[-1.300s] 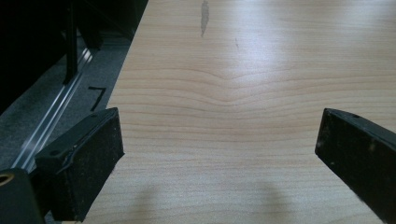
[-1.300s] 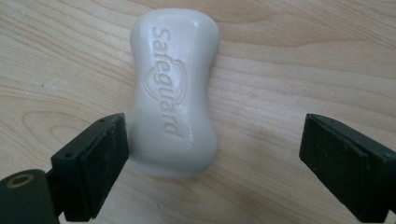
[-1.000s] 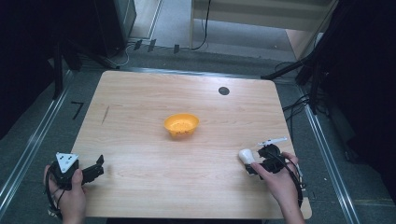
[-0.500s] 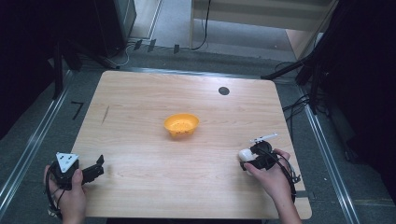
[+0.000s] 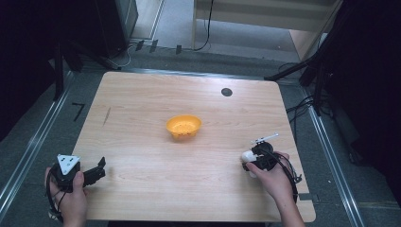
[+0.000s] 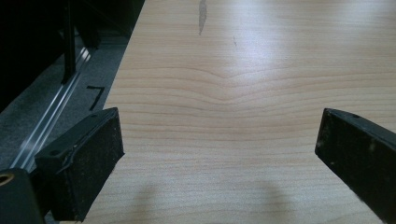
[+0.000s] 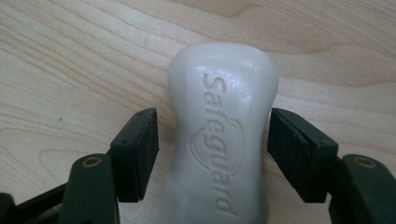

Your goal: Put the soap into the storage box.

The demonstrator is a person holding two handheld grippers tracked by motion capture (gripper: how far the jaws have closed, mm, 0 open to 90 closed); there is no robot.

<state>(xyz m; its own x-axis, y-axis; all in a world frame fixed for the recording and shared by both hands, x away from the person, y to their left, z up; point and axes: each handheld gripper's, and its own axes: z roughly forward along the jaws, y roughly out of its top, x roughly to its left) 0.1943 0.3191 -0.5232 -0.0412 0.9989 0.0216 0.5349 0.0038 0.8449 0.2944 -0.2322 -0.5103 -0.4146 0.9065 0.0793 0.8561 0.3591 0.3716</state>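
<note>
While the left tongs (image 5: 97, 169) rest near the left front corner of the surface (image 5: 142, 123), jaws spread wide with only bare wood between them, all the work sits with the other hand. Left tongs: released, idle. Ahead and to their right, mid-surface, an orange bowl (image 5: 183, 126) stands empty as far as the high view lets me tell. Farther right, the right tongs (image 7: 212, 154) straddle a white soap bar (image 7: 224, 140) that lies flat on the wood. Their jaws have just been closing; the pad at right looks against the bar's side, the pad at left a sliver short. Not yet a firm clench. Judgement: reach done, grasp nearly made. Lifting remains, and likely the carry to the bowl, well off to the left of these tongs.
</note>
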